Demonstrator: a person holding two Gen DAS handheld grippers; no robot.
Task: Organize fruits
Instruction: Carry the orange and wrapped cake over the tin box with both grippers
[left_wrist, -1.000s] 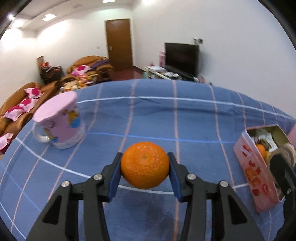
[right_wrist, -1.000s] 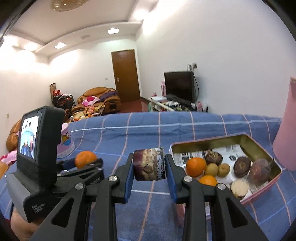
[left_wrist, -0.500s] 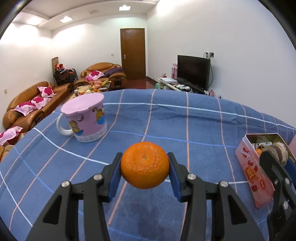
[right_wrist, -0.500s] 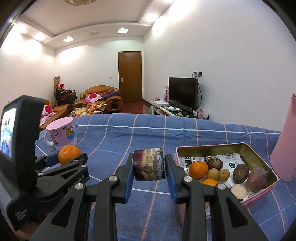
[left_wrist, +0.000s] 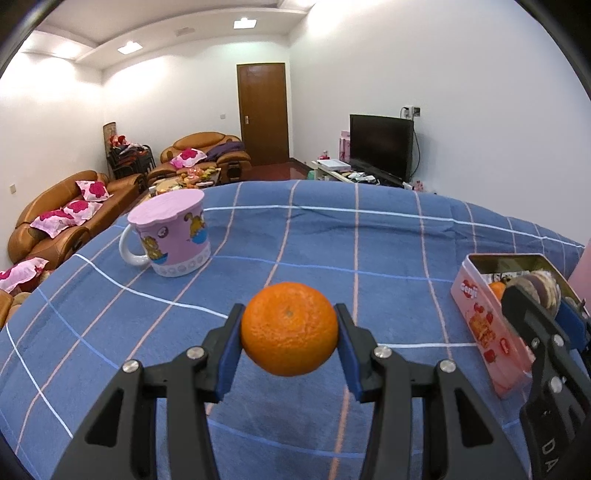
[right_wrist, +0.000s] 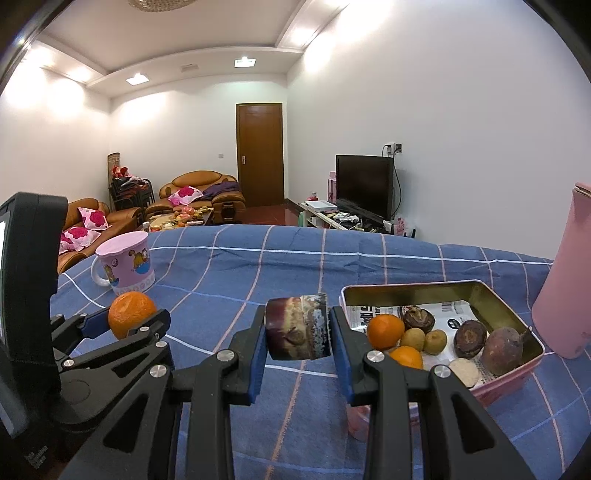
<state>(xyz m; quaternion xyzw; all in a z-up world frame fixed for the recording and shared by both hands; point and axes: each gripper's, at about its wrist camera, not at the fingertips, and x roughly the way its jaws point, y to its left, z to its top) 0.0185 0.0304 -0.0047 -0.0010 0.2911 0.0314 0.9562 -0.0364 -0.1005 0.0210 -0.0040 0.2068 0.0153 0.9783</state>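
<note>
Left gripper (left_wrist: 289, 328) clamped a mandarin (left_wrist: 289, 328) left of the pink tin (right_wrist: 476, 291); right gripper (right_wrist: 297, 326) pinched a purple cut fruit piece (right_wrist: 297, 326). Several fruits already lay in that tin; these two apparently remained.

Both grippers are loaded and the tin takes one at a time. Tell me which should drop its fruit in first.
Right, probably. The right gripper holds the purple fruit piece just beside the open pink tin. The left gripper, clamped on the orange, sits further off, with the right gripper between it and the tin.

Bare blue cloth (left_wrist: 332, 236) mid-table, mug (left_wrist: 170, 236) far left, tin (right_wrist: 517, 328) right
</note>
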